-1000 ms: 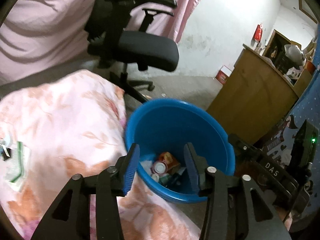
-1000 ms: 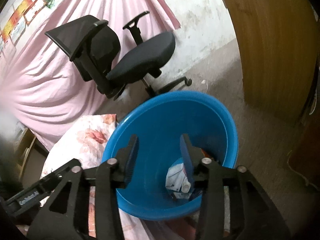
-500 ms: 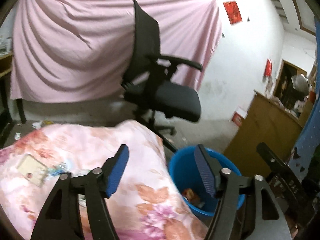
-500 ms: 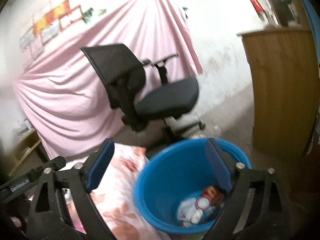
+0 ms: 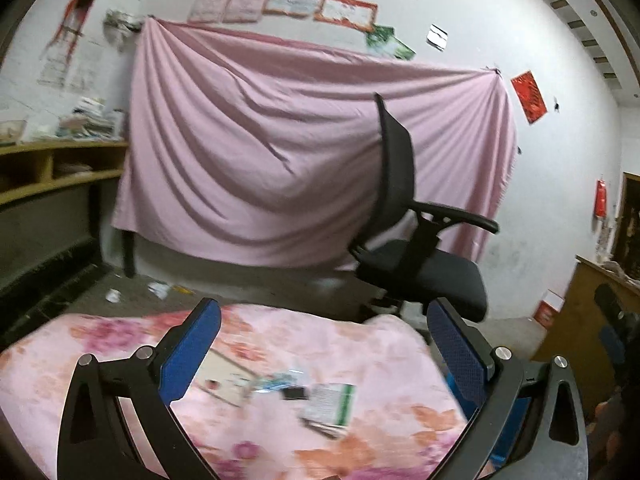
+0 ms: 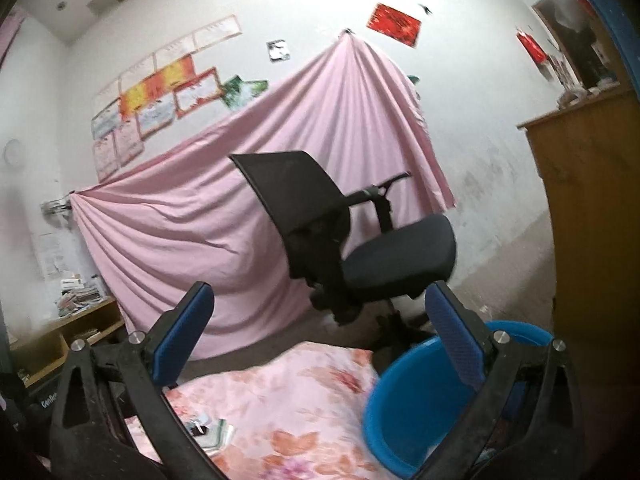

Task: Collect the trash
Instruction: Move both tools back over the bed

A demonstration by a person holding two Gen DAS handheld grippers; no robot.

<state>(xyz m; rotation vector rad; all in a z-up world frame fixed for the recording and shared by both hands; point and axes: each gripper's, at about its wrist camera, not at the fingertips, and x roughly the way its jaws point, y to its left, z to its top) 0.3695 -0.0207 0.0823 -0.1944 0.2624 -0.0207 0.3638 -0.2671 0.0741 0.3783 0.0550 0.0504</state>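
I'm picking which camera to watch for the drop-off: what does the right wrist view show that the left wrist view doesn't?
Only the right wrist view shows the blue bin as an open tub beside the bed; the left view catches just a sliver of blue behind its tool. Only the left wrist view shows the litter on the floor and the green-and-white packet clearly. Both show the office chair, pink sheet, floral blanket, and an open, empty tool: left tool, right tool.

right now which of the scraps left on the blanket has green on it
The white packet with green edging, right of the small dark scrap; the other bits show no green.
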